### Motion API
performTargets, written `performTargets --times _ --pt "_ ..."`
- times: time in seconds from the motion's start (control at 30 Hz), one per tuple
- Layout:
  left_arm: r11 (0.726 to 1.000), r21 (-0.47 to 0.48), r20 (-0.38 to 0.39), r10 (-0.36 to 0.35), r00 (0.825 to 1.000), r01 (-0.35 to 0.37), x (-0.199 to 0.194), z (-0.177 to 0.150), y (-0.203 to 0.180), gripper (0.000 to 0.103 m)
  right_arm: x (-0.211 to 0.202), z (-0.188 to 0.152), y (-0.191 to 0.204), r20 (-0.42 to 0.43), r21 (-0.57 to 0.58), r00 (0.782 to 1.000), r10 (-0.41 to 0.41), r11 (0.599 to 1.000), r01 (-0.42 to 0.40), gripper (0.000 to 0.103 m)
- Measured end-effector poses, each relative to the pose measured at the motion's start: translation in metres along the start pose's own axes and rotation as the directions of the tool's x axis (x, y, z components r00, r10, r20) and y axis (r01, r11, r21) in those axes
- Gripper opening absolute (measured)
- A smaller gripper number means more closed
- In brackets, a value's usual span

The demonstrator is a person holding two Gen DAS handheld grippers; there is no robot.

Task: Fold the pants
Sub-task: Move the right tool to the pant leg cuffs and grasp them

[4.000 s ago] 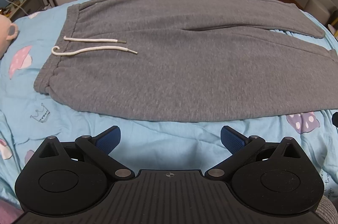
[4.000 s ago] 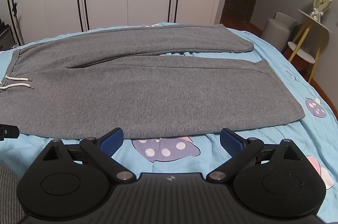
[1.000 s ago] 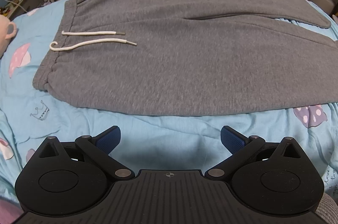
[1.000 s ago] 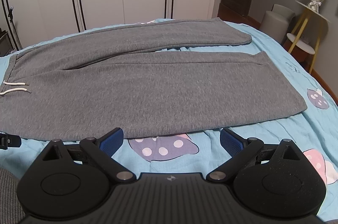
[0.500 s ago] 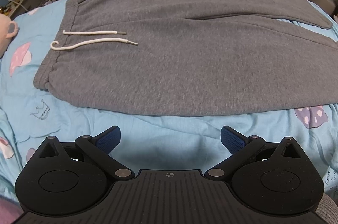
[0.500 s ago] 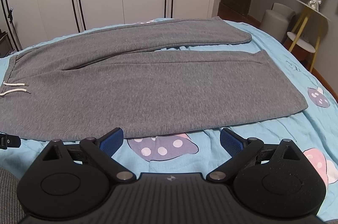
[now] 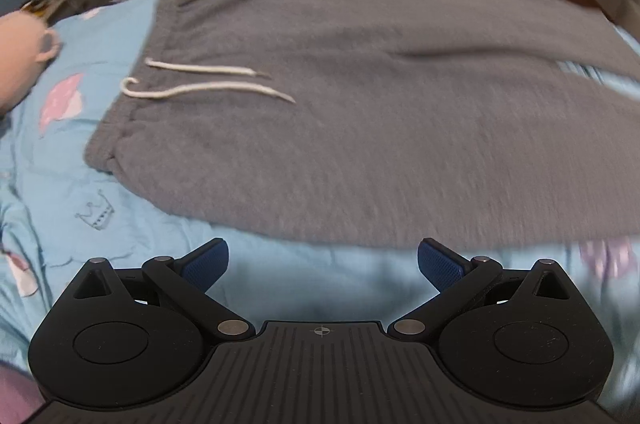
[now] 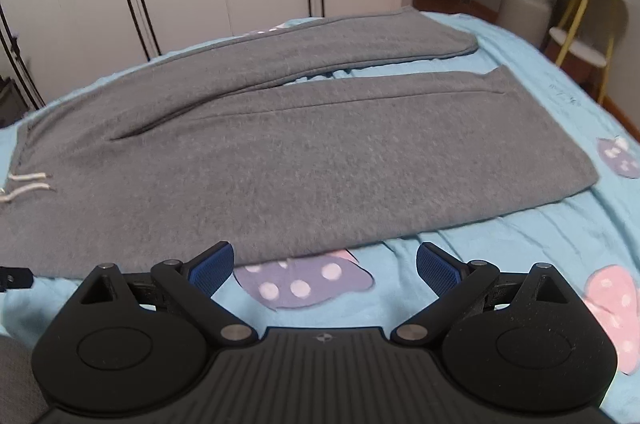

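Light-blue bedspread (image 8: 520,244) is carrying grey pants (image 8: 300,151) lying flat near its far edge, waistband leftward; left gripper (image 7: 322,260) and right gripper (image 8: 325,262) are hovering over the near edge, jaws spread wide, gripping nothing

The left gripper (image 7: 323,262) has moved forward, so the near edge of the grey fleece pants (image 7: 360,127) lies closer to its blue pads and the view is blurred. The right gripper (image 8: 325,266) has likewise closed on the hem, its left pad (image 8: 212,266) now just short of the cloth.
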State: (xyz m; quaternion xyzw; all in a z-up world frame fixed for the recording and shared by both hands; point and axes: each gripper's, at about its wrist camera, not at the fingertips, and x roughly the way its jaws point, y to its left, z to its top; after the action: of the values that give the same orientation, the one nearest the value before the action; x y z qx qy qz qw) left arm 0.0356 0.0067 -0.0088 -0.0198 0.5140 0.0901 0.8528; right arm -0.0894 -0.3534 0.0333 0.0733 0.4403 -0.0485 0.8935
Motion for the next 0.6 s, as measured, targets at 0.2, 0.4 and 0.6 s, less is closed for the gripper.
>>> performTargets --times 0.2,0.4,0.6 --pt "0.972 -0.232 0.050 -0.024 0.998 0.035 0.008 0.061 -0.011 0.103 0.026 0.074 -0.011 0.120 0.056 0.992 -0.043 0.998 0.036 0.098" --pt "0.938 -0.344 0.067 -0.020 0.998 0.042 0.055 0.102 -0.037 0.103 0.105 0.183 -0.021 0.100 0.223 0.995 0.003 0.974 -0.025 0.098" --pt "0.929 -0.305 0.018 0.224 0.974 -0.208 0.116 0.104 -0.053 0.103 0.234 0.287 -0.010 -0.051 0.340 0.998 0.031 0.940 -0.012 0.098"
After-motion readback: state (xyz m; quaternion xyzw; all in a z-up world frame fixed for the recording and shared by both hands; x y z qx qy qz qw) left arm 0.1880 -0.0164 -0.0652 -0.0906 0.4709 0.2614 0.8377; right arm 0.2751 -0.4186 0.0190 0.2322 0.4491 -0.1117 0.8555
